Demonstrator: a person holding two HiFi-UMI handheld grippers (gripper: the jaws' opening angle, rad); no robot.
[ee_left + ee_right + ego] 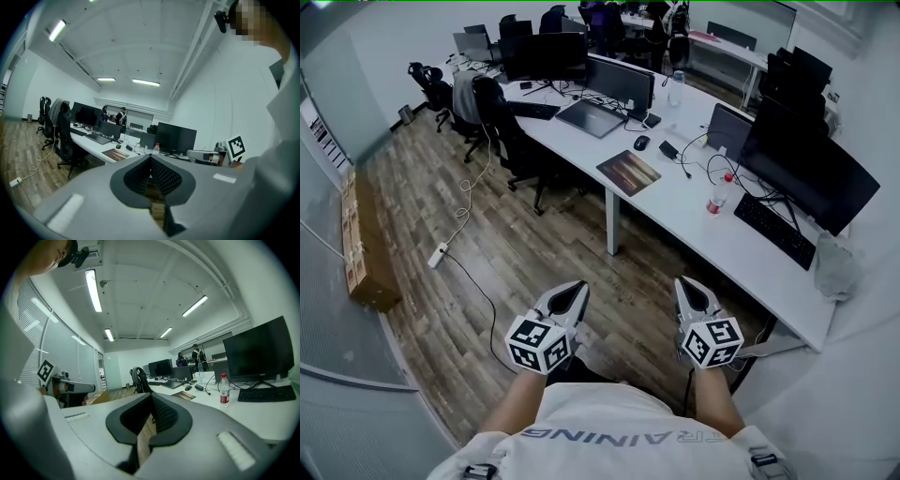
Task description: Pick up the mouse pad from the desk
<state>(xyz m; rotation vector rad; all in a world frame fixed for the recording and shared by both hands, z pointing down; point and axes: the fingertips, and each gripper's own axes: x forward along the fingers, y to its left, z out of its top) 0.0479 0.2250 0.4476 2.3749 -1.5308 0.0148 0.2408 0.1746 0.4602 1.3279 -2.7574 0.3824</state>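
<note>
The mouse pad, a brown-orange rectangle, lies flat near the front edge of the long white desk. It shows small in the left gripper view and in the right gripper view. Both grippers are held low in front of the person, over the wooden floor and well short of the desk. My left gripper has its jaw tips together with nothing between them. My right gripper is likewise shut and empty.
On the desk beside the pad lie a black mouse, cables, a red-labelled water bottle, a keyboard and monitors. An office chair stands left of the desk. A power strip and cardboard boxes lie on the floor.
</note>
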